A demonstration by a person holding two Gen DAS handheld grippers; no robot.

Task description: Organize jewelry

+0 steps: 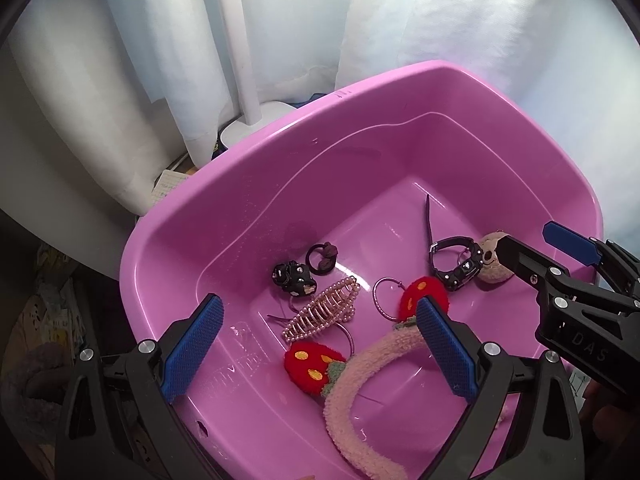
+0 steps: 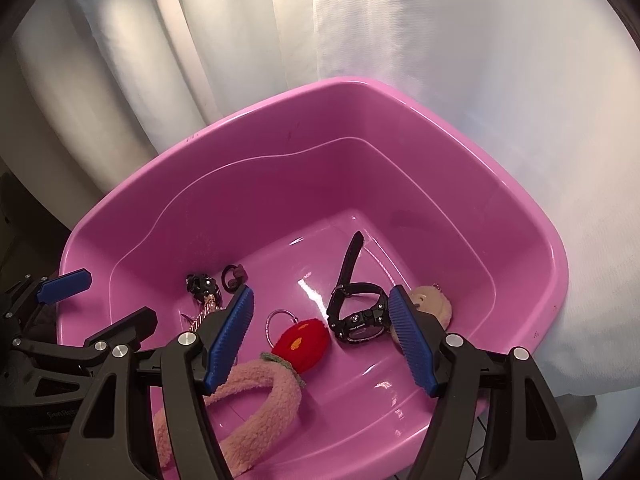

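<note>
Between the two grippers, at the near edge of the pink tub (image 1: pixel 224 200), lies the fluffy pink headband (image 1: pixel 360 392) with its red strawberry pieces (image 1: pixel 310 366). The left gripper (image 1: pixel 316 348) hangs over this near part with its jaws spread and nothing between the pads. The right gripper (image 2: pixel 322 340) also has its jaws spread and empty; it points down toward the right side of the tub.

Just beyond the right gripper lies the black watch (image 2: pixel 358 316), on the tub floor near the right wall. Its case is on the near side, and one strap (image 2: pixel 350 258) runs away toward the far wall, so its long axis goes near to far. A small beige plush charm (image 2: pixel 434 304) sits just beside the watch, toward the right wall. I judge the right hand is the nearer one for the watch.

Further to the left are the pearl hair claw (image 1: pixel 322 312), a black hair clip (image 1: pixel 290 276) and a dark hair tie (image 1: pixel 322 258). The far half of the tub floor is bare, and this gives room to move
</note>
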